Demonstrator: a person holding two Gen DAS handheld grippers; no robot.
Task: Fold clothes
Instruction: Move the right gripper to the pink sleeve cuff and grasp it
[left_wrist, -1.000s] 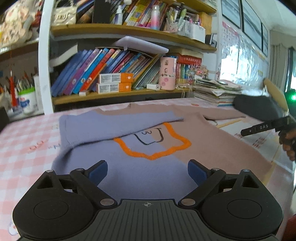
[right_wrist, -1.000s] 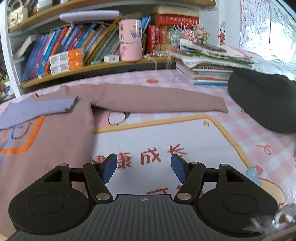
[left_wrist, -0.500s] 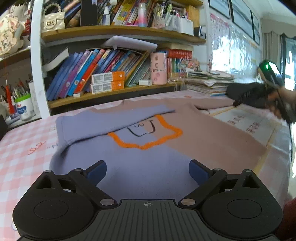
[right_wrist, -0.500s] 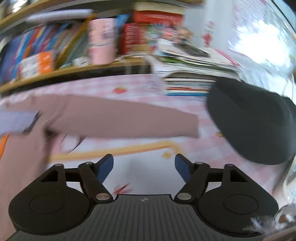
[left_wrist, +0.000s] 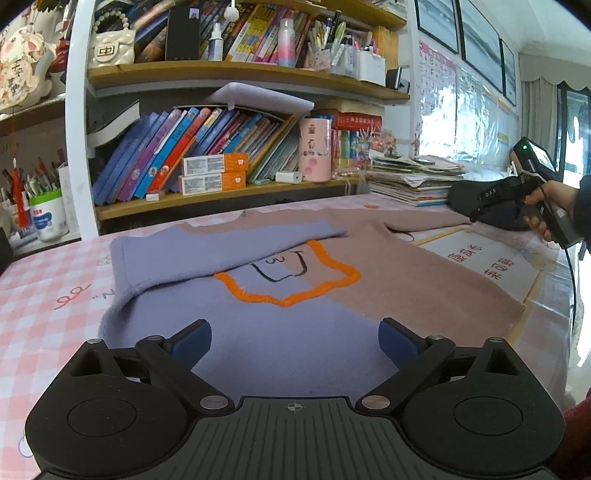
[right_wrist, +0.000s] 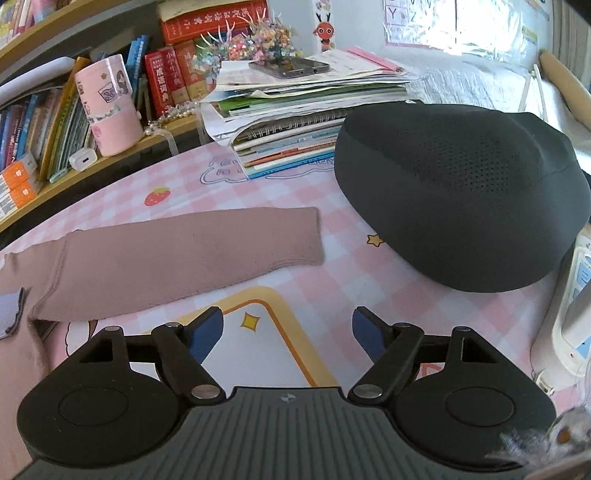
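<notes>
A sweater (left_wrist: 399, 273), half lavender and half mauve with an orange outline on the chest, lies flat on the pink checked table. Its lavender sleeve (left_wrist: 207, 251) is folded across the body. Its mauve sleeve (right_wrist: 177, 254) lies stretched out to the right. My left gripper (left_wrist: 295, 338) is open and empty, just above the lavender hem. My right gripper (right_wrist: 288, 330) is open and empty, a little short of the mauve sleeve's cuff; it also shows in the left wrist view (left_wrist: 532, 192), held in a hand at the far right.
A black mesh cushion (right_wrist: 461, 192) sits right of the cuff. A stack of books and papers (right_wrist: 295, 114) with a phone on top lies behind it. Bookshelves (left_wrist: 221, 192) line the table's far edge, with a pink cup (left_wrist: 314, 149). A white device (right_wrist: 569, 310) stands at the right.
My right gripper has swung right and forward, from over the yellow-bordered mat near the sweater body to just short of the mauve sleeve's cuff. My left gripper has barely moved.
</notes>
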